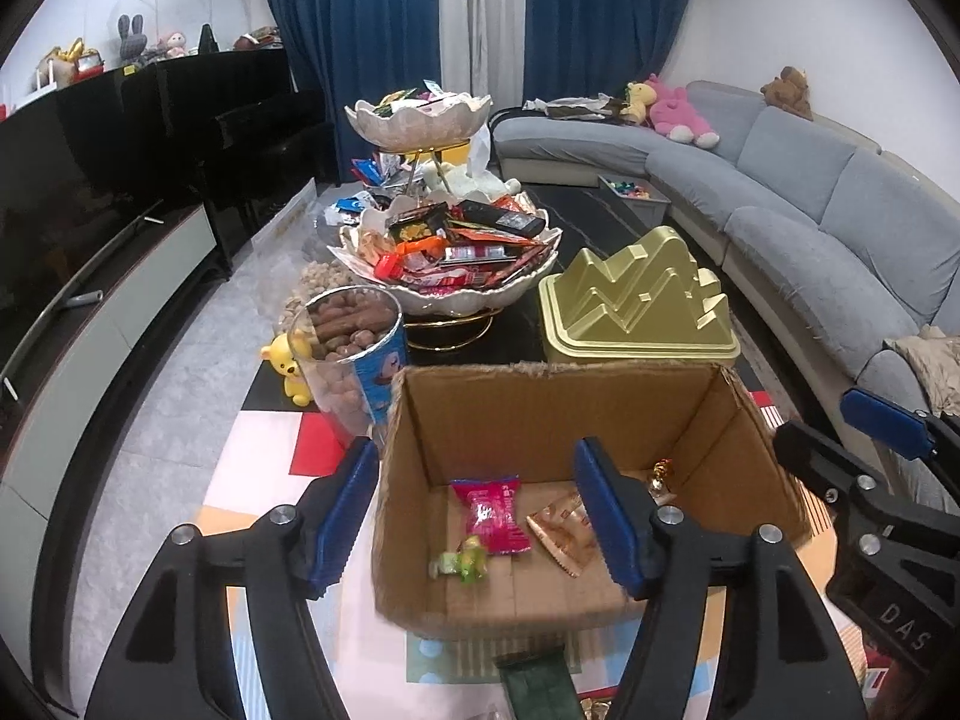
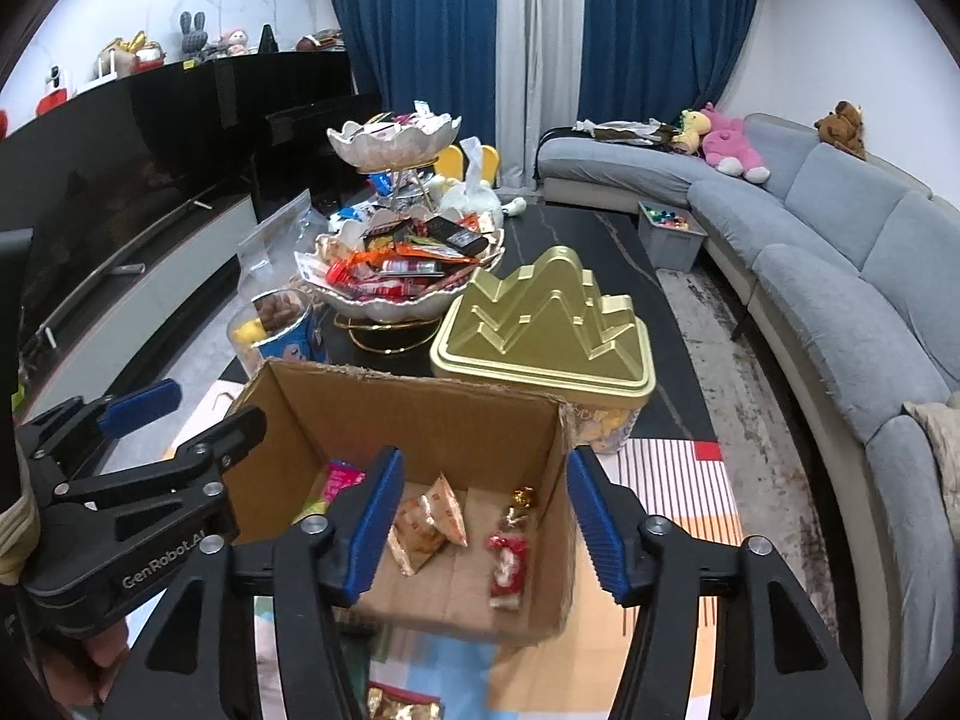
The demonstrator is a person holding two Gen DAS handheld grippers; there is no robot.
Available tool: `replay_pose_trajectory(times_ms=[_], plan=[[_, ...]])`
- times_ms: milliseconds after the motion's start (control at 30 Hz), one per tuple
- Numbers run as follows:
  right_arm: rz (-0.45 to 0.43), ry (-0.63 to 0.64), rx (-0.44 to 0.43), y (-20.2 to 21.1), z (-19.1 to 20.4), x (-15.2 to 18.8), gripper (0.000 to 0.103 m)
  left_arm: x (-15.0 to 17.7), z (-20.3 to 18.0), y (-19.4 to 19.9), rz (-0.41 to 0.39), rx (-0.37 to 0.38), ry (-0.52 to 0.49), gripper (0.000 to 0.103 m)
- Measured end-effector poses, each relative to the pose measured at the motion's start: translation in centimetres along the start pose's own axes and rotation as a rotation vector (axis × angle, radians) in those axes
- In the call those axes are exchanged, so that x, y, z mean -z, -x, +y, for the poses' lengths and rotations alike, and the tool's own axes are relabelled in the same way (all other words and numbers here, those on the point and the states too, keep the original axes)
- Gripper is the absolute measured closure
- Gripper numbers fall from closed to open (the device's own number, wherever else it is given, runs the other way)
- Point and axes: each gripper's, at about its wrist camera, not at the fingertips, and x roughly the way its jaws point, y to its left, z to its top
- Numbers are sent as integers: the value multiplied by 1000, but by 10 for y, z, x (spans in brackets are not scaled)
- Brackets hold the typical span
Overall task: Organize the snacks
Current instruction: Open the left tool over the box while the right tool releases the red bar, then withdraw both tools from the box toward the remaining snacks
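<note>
Item: cardboard box [image 1: 558, 420] — open-topped, on the patterned mat at the near end of the table, directly under both grippers.

Contents, lying flat and loose on the box floor: pink packet [image 1: 491, 515], green candy [image 1: 465, 561], tan triangular packet [image 2: 429, 525], red wrapped sweet [image 2: 509, 561], gold-foil sweet [image 2: 521, 498] in the far corner.

Left gripper [image 1: 480, 516]: fingers parted, nothing between the pads; it hangs over the box's left half. Right gripper [image 2: 486, 525]: likewise spread and empty, over the right half.

Remaining stock: tiered snack bowl [image 1: 447, 267], heaped with packets, straight ahead beyond the box's far wall (the gold mountain-shaped tin [image 1: 642, 312] sits to its right, a tub of brown snacks [image 1: 351, 348] to its left).

Judgement — the next pick lies forward, and the bowl stands slightly left of centre in both wrist views, so the left gripper looks marginally better placed.
</note>
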Motion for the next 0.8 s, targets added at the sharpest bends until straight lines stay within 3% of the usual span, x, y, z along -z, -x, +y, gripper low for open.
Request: replay_pose_trajectory(times_ms=[167,800], plan=[[-3,-3,4,6,0,3,45,1,3,6,-3,-3,4,30],[-1,-5,-1,24,4,16,45,17,16,31,13,-30,14,30]])
